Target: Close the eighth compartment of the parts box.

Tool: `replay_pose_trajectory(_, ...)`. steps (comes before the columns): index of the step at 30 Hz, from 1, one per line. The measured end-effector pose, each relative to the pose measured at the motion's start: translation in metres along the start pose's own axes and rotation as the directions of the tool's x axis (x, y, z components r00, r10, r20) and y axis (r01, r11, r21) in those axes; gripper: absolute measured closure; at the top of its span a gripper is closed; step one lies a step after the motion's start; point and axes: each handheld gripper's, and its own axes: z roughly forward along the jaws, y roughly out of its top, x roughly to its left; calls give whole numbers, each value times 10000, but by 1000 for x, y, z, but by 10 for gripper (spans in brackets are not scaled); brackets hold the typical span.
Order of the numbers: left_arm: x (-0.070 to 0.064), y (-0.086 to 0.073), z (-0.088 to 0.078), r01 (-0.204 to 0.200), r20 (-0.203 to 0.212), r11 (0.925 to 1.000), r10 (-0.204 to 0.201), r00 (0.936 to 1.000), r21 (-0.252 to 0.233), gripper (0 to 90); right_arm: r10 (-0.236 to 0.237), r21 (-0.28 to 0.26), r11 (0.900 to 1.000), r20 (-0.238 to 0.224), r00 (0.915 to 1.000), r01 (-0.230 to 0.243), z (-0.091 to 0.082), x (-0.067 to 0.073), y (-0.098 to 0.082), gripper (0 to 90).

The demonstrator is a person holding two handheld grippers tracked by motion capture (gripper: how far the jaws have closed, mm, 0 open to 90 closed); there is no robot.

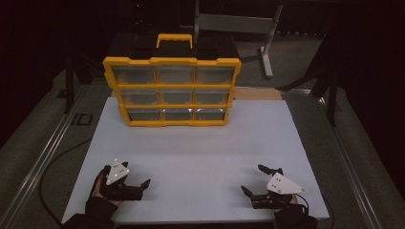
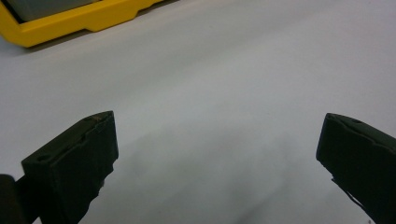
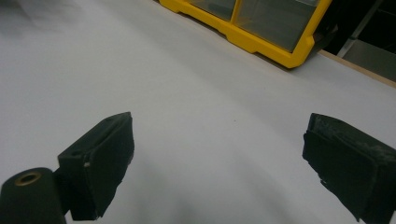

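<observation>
Two hand-held grippers, left (image 1: 136, 177) and right (image 1: 254, 179), jaws spread wide, empty, resting on desk (image 1: 200, 143) well short of yellow drawer organizer (image 1: 172, 90); organizer stands upright, drawers facing them for reach.

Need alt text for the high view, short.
A yellow drawer organizer with nine clear drawers stands upright at the far side of a white table. Near the front edge, the left tongs and right tongs rest open, holding nothing.
</observation>
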Motion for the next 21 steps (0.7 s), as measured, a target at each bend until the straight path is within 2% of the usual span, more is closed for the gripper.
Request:
replay_pose_trajectory(3,0,-1,1,105,-9,9999,-104,9999,119,0,14,21,10000,-31,10000,-14,0,0,0,89)
replay_pose_trajectory(7,-2,-2,4,-29,2,9997,29,10000,255,0,30,11,10000,-54,10000,-30,0,0,0,89)
replay_pose_trajectory(21,-3,-3,6,-71,24,9995,70,10000,297,0,10,28,10000,-66,10000,-10,1,0,-1,89)
